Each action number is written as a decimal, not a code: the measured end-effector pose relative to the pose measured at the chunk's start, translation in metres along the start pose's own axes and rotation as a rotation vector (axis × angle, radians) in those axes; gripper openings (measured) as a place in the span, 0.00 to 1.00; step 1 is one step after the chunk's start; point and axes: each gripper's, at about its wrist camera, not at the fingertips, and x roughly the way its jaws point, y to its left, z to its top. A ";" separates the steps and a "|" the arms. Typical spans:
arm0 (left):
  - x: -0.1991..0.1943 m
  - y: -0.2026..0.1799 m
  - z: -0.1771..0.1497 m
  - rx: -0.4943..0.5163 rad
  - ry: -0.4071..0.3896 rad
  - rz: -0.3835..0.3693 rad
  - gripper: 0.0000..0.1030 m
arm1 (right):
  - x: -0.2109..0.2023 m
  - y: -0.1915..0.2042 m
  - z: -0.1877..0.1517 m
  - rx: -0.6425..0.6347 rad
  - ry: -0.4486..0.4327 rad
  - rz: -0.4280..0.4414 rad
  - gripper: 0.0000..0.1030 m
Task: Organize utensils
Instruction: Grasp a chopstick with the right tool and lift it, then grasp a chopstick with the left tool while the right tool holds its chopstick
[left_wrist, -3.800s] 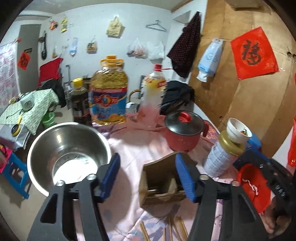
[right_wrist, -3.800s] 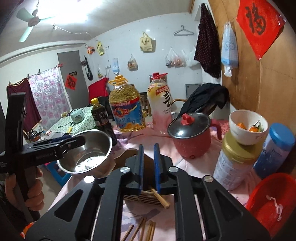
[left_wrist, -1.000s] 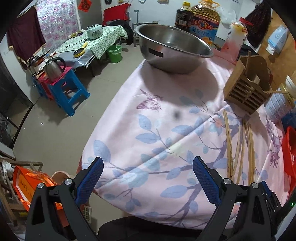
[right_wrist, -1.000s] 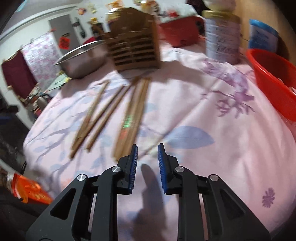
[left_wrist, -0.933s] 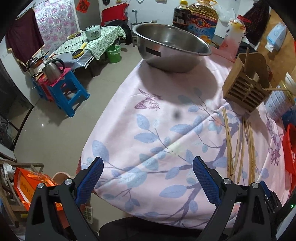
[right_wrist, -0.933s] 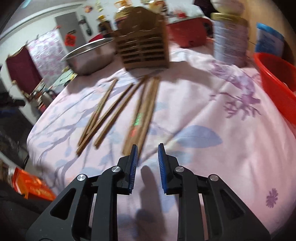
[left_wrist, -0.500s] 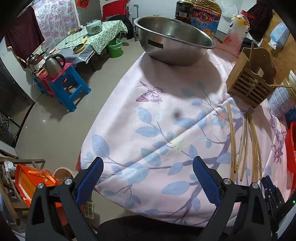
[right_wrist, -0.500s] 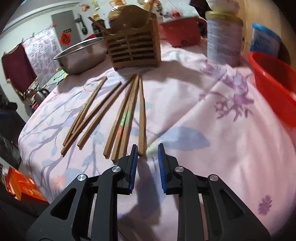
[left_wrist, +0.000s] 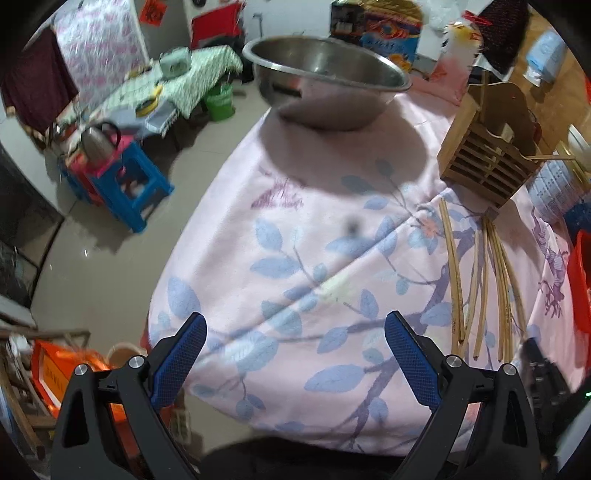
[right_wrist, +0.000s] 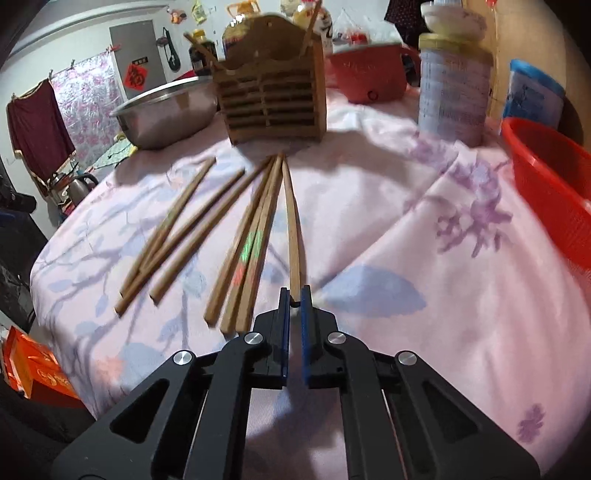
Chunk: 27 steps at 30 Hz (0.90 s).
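Observation:
Several wooden chopsticks (right_wrist: 255, 236) lie fanned out on the pink flowered tablecloth (right_wrist: 424, 229), in front of a slatted wooden utensil holder (right_wrist: 271, 99) that has two chopsticks standing in it. My right gripper (right_wrist: 294, 299) is shut on the near end of the rightmost chopstick (right_wrist: 291, 221), which still lies on the cloth. My left gripper (left_wrist: 295, 354) hangs wide open over the near left edge of the table, holding nothing. In the left wrist view the chopsticks (left_wrist: 480, 280) and the holder (left_wrist: 487, 151) sit to the right.
A steel bowl (right_wrist: 166, 110) stands left of the holder, a red pot (right_wrist: 365, 77) behind it. A white tin (right_wrist: 454, 88) with a bowl on top, a blue canister (right_wrist: 532, 96) and a red basket (right_wrist: 550, 177) line the right side. Floor, stools and a kettle (left_wrist: 99, 142) lie beyond the table's left edge.
My right gripper came down from the holder to the chopsticks on the cloth and closed its jaws on the rightmost one. My left gripper pulled back from the holder and now hovers open.

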 end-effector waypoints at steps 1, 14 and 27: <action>0.000 -0.005 -0.001 0.032 -0.020 0.010 0.92 | -0.009 -0.002 0.007 0.011 -0.014 0.002 0.06; 0.054 -0.095 -0.033 0.298 0.034 -0.285 0.88 | -0.072 -0.021 0.046 0.008 -0.040 -0.068 0.06; 0.084 -0.117 -0.042 0.305 0.032 -0.239 0.88 | -0.087 -0.028 0.041 -0.038 -0.015 -0.143 0.06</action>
